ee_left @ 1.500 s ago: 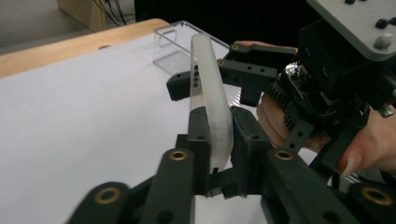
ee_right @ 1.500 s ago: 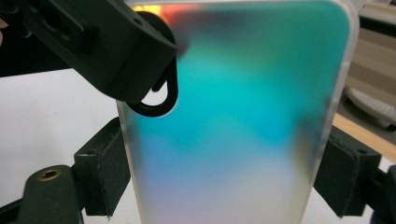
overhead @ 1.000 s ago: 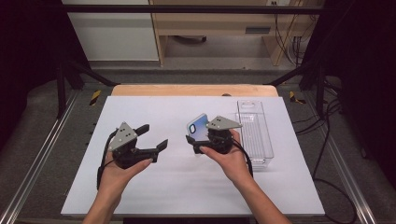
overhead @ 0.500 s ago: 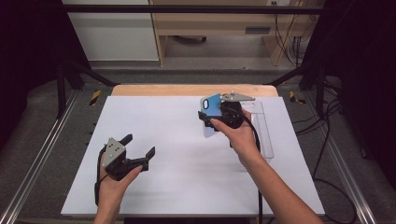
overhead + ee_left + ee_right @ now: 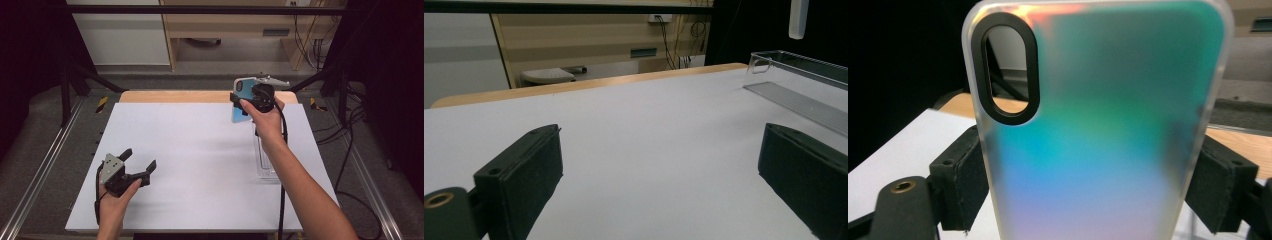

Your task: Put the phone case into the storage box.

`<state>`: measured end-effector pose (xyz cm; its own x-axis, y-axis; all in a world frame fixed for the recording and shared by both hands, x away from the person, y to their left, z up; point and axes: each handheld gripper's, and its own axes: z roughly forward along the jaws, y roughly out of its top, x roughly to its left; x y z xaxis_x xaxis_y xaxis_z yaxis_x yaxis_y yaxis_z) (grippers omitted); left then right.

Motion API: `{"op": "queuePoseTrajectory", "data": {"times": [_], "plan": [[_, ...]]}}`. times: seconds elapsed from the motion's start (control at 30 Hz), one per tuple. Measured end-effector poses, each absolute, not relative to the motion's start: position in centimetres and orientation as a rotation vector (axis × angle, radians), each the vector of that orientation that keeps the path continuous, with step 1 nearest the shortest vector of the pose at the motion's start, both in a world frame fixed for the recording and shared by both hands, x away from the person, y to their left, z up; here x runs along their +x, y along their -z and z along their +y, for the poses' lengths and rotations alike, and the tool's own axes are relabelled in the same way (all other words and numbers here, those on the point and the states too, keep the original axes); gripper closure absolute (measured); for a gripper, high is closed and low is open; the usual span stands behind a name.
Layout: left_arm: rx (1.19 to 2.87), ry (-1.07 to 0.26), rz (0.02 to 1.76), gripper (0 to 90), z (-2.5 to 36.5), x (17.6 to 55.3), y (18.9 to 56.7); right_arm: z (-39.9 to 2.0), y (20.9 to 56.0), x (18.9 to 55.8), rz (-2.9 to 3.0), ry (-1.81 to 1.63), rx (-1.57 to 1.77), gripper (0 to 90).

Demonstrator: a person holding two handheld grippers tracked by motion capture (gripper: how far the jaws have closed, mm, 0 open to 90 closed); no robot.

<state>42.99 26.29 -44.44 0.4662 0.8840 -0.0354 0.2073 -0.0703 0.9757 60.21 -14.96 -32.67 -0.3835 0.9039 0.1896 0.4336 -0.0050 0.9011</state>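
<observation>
The table (image 5: 200,165), under a white sheet, carries a clear plastic tray (image 5: 265,160) near its right edge, and every place here is given from that tray. The right gripper (image 5: 245,102) is raised beyond the tray's far end, above the back of the table, and its jaws clamp the two long edges of an iridescent phone case (image 5: 1098,145), which stands upright between the pads with its camera cutout at the top. The left gripper (image 5: 140,165) sits low over the table, well to the left of the tray and nearer the person, with its jaws spread wide and nothing between them.

The main risk, as I judge it, is the case slipping: it is smooth, thin and flexible, pinched only along its lower edges, so a quick swing or tilt could let it pivot or drop onto the table. Squeezing harder might bow it and make it pop out. It could also catch the tray's rim as it is lowered.

Compared with a second ago, the right gripper has carried the case up and farther from the person, from beside the tray's near part to past its far end. The left gripper has sunk toward the table and drawn back, and its jaws have just been opening, empty.
</observation>
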Motion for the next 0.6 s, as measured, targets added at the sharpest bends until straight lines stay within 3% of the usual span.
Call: {"op": "queuePoseTrajectory", "data": {"times": [0.6], "plan": [[1.595, -0.759, 0.966, 3.2, 26.4, 42.7, 45.5, -17.9, 32.3, 61.9, 1.629, -1.335, 1.354, 17.6]]}}
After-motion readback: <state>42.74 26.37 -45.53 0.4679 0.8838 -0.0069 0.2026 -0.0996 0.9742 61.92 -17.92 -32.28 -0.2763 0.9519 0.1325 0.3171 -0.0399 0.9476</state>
